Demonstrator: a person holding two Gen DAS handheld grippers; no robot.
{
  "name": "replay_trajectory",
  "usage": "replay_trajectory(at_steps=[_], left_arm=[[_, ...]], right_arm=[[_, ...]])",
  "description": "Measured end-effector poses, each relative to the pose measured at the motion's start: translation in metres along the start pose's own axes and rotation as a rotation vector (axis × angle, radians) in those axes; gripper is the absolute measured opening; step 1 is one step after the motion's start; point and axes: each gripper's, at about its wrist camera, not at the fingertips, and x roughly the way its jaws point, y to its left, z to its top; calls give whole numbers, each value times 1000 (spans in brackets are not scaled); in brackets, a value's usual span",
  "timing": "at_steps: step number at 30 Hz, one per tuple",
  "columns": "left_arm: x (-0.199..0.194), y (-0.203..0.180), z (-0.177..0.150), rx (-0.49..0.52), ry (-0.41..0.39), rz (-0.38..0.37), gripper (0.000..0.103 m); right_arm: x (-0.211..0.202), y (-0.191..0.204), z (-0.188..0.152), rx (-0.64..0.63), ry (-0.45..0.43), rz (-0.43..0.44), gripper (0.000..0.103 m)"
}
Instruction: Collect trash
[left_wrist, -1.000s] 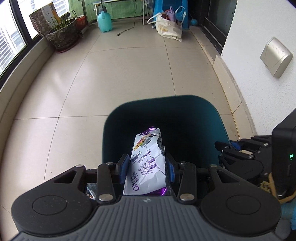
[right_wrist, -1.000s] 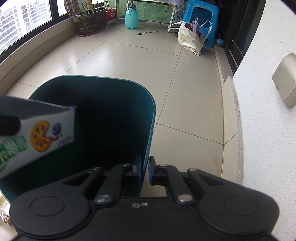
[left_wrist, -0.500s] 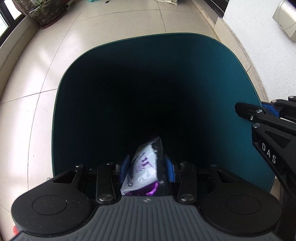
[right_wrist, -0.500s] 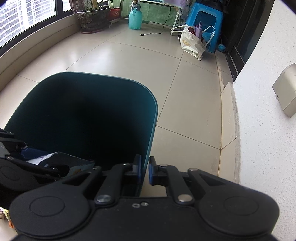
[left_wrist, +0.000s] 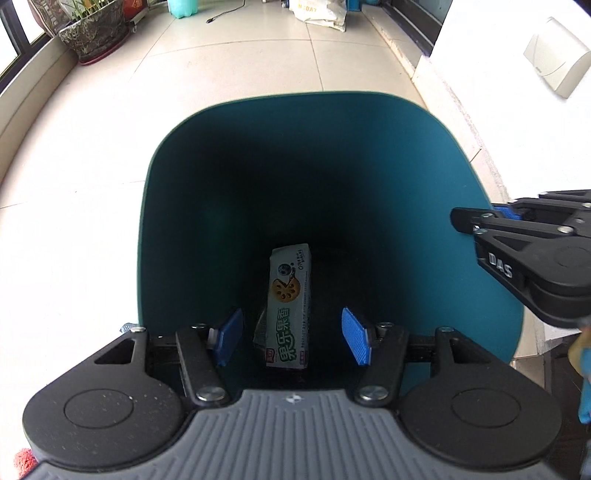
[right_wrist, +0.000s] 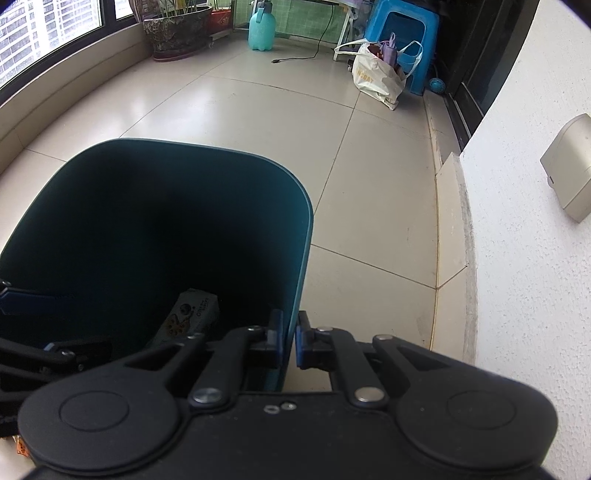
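Observation:
A teal trash bin (left_wrist: 177, 206) stands on the tiled floor, its opening facing up. A white and green snack wrapper (left_wrist: 290, 308) lies deep inside it; it also shows in the right wrist view (right_wrist: 192, 314). My left gripper (left_wrist: 293, 338) is open and empty above the bin's mouth, the wrapper loose below its jaws. My right gripper (right_wrist: 290, 341) is shut on the bin's right rim (right_wrist: 304, 236), one finger inside the wall and one outside. It shows at the right edge of the left wrist view (left_wrist: 524, 240).
A white wall (right_wrist: 524, 258) with a beige box (right_wrist: 570, 166) runs close on the right. Far off stand a potted plant (right_wrist: 177, 33), a teal spray bottle (right_wrist: 262, 27), a blue stool (right_wrist: 413, 33) and a full plastic bag (right_wrist: 376, 77).
My left gripper tipped down into the bin with the wrapper, then opened; the wrapper dropped to the bottom. The right gripper kept its hold on the rim.

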Motion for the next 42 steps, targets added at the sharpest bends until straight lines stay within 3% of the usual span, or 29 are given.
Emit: replay_trajectory(at_steps=[12, 15, 19, 23, 28, 33, 39, 42], left_arm=[[-68, 32, -13, -40, -112, -21, 65], [-87, 53, -22, -57, -144, -5, 65], [-100, 89, -39, -94, -172, 41, 74], [-100, 130, -56, -157, -155, 68, 74], [-74, 161, -81, -188, -97, 138, 74], [-16, 182, -115, -212, 7, 175, 74], [66, 216, -147, -359, 197, 164, 74], [93, 227, -149, -424, 232, 166, 74]], right_arm=[[2, -2, 0, 7, 7, 3, 7], [3, -3, 0, 5, 10, 1, 7], [5, 1, 1, -4, 19, -7, 8], [7, 4, 1, -16, 31, -13, 8], [10, 5, 5, -18, 46, -13, 10], [14, 9, 7, -40, 50, -20, 12], [22, 9, 4, -53, 76, -16, 13], [23, 9, 4, -53, 82, -11, 15]])
